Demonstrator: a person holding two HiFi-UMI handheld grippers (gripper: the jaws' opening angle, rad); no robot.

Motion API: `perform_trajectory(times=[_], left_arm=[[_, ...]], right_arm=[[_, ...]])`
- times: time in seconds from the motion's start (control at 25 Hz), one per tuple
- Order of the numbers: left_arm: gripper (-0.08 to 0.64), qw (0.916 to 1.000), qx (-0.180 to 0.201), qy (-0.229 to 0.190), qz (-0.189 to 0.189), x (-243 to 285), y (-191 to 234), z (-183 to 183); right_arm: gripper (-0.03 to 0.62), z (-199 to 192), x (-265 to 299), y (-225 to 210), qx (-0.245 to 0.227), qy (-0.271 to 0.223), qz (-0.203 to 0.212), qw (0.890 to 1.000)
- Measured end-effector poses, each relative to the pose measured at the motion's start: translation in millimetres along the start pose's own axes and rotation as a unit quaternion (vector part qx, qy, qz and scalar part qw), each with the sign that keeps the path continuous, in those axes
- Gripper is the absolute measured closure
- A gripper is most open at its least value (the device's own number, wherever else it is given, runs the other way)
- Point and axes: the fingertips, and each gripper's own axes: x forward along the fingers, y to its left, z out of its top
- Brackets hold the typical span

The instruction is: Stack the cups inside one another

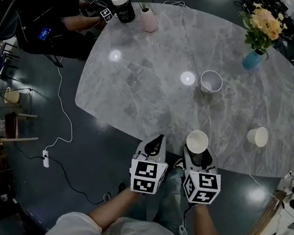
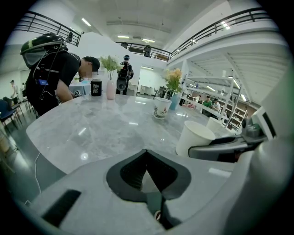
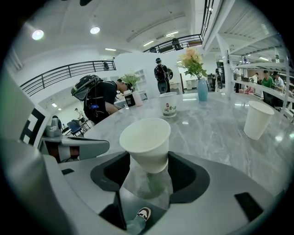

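Note:
A plain white paper cup (image 1: pixel 197 141) (image 3: pixel 146 141) is held upright over the table's near edge, and my right gripper (image 1: pixel 198 152) (image 3: pixel 147 158) is shut on its lower part. My left gripper (image 1: pixel 156 140) (image 2: pixel 146 156) is just left of it, jaws shut and touching with nothing between them. A printed paper cup (image 1: pixel 211 81) (image 3: pixel 169 104) (image 2: pixel 161 108) stands mid-table. Another plain cup (image 1: pixel 258 136) (image 3: pixel 257 119) stands near the right edge. From the left gripper view the held cup (image 2: pixel 195 137) shows at right.
The grey marble table (image 1: pixel 140 82) carries a blue vase with orange flowers (image 1: pixel 253 59), a pink vase (image 1: pixel 148 19) and a black canister (image 1: pixel 123 7) at the far side. A person (image 1: pixel 54 5) leans at the far left corner. A cable and power strip (image 1: pixel 45 158) lie on the floor.

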Motion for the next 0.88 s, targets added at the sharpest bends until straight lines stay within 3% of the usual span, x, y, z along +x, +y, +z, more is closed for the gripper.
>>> perform_trajectory(times=[0.88], left_arm=[[0.565, 0.9995, 0.007, -0.027, -0.016, 12, -12, 51]], right_arm=[[0.357, 50, -6, -19, 0.004, -0.027, -0.022, 0.999]])
